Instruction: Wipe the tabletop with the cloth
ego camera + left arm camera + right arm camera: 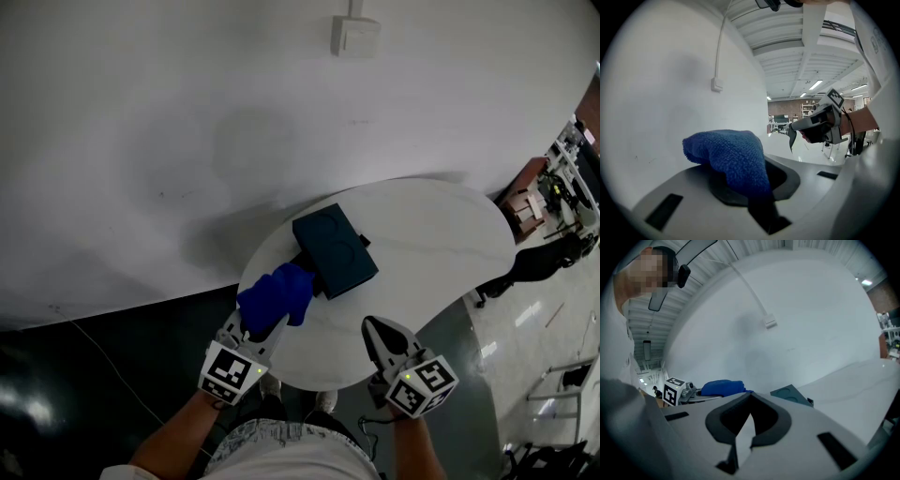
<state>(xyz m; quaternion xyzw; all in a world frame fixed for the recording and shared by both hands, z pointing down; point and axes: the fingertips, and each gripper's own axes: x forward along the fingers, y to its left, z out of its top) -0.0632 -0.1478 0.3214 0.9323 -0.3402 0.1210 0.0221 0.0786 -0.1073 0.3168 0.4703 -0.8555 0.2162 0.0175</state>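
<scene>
L gripper (269,323) pinching blue cloth (275,293) at near-left rim of round white tabletop (441,234)
Cloth bunched up in the clamped jaws, its far end against dark teal box (335,249) mid-table; R gripper (375,328) empty, jaws closed to a point, over near edge

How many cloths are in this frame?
1. The blue cloth is clamped in the left gripper, over the white table's near-left edge, beside the dark box. No other cloth shows.
</scene>
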